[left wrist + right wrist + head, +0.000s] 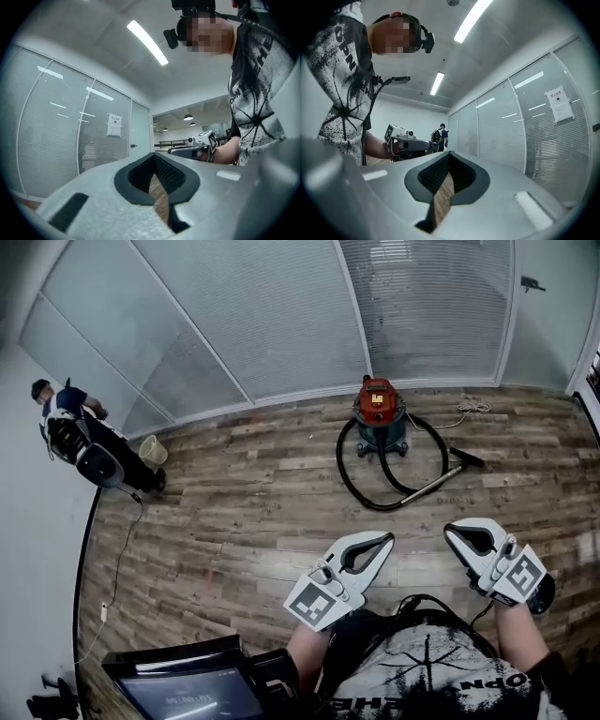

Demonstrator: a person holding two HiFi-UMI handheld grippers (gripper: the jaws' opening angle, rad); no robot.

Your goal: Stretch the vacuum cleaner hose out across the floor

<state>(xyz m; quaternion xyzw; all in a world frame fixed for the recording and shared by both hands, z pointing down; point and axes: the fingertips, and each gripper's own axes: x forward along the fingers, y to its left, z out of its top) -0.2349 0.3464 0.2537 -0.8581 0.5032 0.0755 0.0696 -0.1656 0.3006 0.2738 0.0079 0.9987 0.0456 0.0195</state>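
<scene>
Hose lies looped beside the vacuum cleaner, with the stretching yet to start

Both tools are held near the operator's body, well apart from the machine: the left gripper [375,547] and right gripper [461,535] each have jaws pressed together with nothing between them. Across the wooden floor [234,512], the black hose [345,474] curls in loops around the red-topped vacuum cleaner [380,416] by the glass wall, its wand [433,483] and floor nozzle [467,457] lying alongside. By the look of it, none of the task is done: approaching, gripping and pulling the hose straight all remain.
</scene>
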